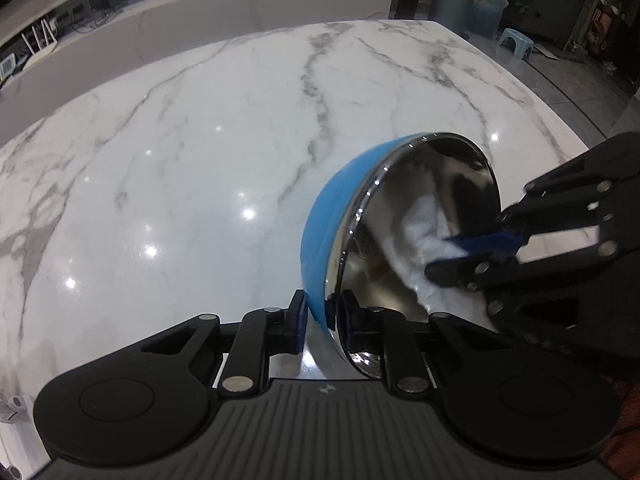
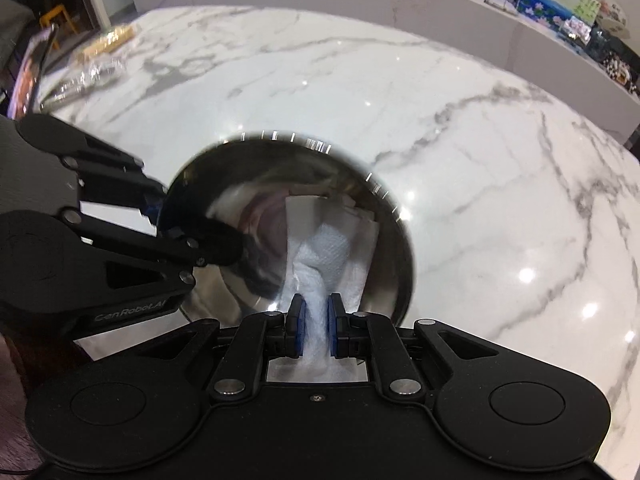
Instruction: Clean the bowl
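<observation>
I count one steel bowl with a blue outer shell (image 1: pixel 404 224) and one crumpled white paper towel (image 2: pixel 328 256). One white marble table (image 1: pixel 200 160) lies beneath. My black two-finger grippers number two (image 1: pixel 322 318) (image 2: pixel 316 330).

One piece of lettering can be read. In the right wrist view, pale raised letters spell "CenRobot.AI" along the lower edge of the black plastic left gripper (image 2: pixel 158 216), whose fingers close on the rim of the shiny steel bowl (image 2: pixel 256 200). The last letters are blurred, so that ending is uncertain. No other writing is legible in either view.
</observation>
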The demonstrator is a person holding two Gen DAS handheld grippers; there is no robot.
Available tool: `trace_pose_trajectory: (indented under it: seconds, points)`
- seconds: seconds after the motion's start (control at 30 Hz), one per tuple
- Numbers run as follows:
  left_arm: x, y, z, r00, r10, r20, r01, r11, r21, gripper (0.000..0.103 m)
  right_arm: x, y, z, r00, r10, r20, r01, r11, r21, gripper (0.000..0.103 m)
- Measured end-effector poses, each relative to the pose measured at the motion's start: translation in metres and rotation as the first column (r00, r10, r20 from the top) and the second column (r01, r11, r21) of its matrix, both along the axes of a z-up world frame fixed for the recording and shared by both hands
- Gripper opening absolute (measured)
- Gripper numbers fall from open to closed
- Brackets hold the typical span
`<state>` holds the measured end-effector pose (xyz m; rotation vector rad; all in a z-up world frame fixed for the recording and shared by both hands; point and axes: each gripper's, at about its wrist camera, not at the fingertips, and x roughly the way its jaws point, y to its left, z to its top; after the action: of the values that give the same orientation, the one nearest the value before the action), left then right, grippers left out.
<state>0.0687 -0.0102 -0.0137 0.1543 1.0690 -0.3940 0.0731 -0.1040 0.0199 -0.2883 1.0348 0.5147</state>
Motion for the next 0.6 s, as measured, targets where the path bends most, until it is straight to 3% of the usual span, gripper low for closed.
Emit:
trace_pose_trajectory:
  seconds: [0.2,0.47,0.6]
  points:
    - [0.015,0.007,0.000,0.999,0.014,-0.029,-0.014,1.000,-0.013,0.014,0.014,0.009,0.011,0.998,0.045,0.052,-0.043,0.997,-0.057,0.009]
    - [0.030,0.017,-0.004,0.997,0.040,-0.067,-0.045,0.996,-0.074,0.017,0.036,0.016,-0.004,0.995,0.097,-0.009,-0.098,0.989,-0.113,0.009]
    - [0.038,0.021,-0.005,0.995,0.077,-0.069,-0.084,0.991,-0.102,0.024,0.047,0.019,-0.005,0.990,0.128,-0.059,-0.136,0.979,-0.152,0.009]
